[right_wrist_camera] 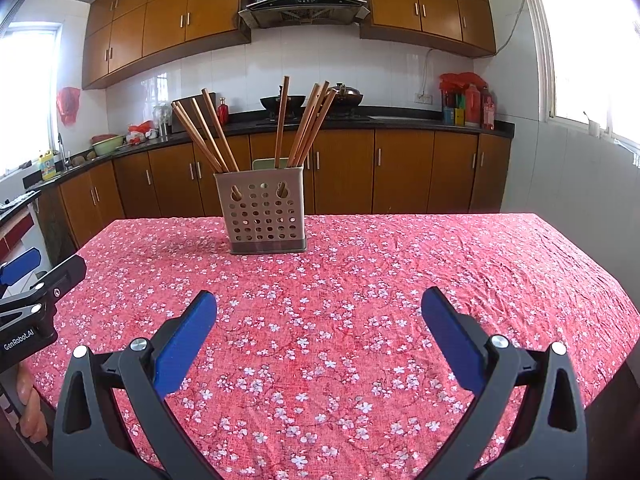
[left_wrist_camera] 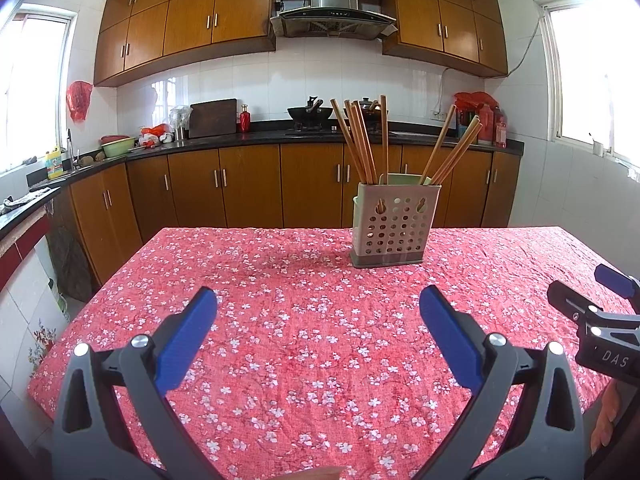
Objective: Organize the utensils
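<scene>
A beige perforated utensil holder stands upright at the far side of the table, also in the right wrist view. Several wooden chopsticks lean in it in two bunches, left and right. My left gripper is open and empty, hovering over the near half of the table, well short of the holder. My right gripper is open and empty at about the same distance. Each gripper shows at the edge of the other's view: the right one, the left one.
The table is covered by a red floral cloth. Behind it runs a kitchen counter with brown cabinets, a wok on the stove, a cutting board, bottles and a range hood.
</scene>
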### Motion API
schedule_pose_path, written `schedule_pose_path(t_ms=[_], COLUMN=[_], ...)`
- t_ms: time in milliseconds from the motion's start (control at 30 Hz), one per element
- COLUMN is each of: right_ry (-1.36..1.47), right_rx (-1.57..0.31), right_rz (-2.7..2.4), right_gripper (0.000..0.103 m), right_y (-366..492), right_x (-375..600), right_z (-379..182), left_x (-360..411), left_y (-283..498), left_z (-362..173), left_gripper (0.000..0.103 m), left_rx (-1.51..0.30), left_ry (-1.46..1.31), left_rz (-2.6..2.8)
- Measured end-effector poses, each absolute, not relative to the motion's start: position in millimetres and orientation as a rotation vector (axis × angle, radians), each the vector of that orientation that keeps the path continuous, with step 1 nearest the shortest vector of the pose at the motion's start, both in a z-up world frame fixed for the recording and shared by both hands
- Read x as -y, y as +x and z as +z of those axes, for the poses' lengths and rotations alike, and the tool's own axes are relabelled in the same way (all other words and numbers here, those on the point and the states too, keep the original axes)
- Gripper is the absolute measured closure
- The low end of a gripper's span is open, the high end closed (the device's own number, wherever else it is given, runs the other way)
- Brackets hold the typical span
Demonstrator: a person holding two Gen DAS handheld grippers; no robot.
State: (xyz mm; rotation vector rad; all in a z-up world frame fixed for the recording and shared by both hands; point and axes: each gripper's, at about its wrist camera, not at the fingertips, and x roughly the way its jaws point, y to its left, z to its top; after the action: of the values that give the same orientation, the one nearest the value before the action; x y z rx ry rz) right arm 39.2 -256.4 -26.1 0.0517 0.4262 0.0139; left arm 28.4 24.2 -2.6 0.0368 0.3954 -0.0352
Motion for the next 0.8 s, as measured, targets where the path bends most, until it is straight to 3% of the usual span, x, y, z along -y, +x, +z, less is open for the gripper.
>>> schedule_pose_path(t_ms=[800], right_ry=[0.053], right_rx=[-0.429], right_rz=[0.013], right_gripper=[0.002], right_y=[39.0], right_x=[255.3], right_z=[-25.0], left_x=[-22.9], left_y=[27.5], left_z=[-3.7], left_gripper=[0.004], left_rx=[-0.396], left_ry=[0.037], left_rz=[-0.038])
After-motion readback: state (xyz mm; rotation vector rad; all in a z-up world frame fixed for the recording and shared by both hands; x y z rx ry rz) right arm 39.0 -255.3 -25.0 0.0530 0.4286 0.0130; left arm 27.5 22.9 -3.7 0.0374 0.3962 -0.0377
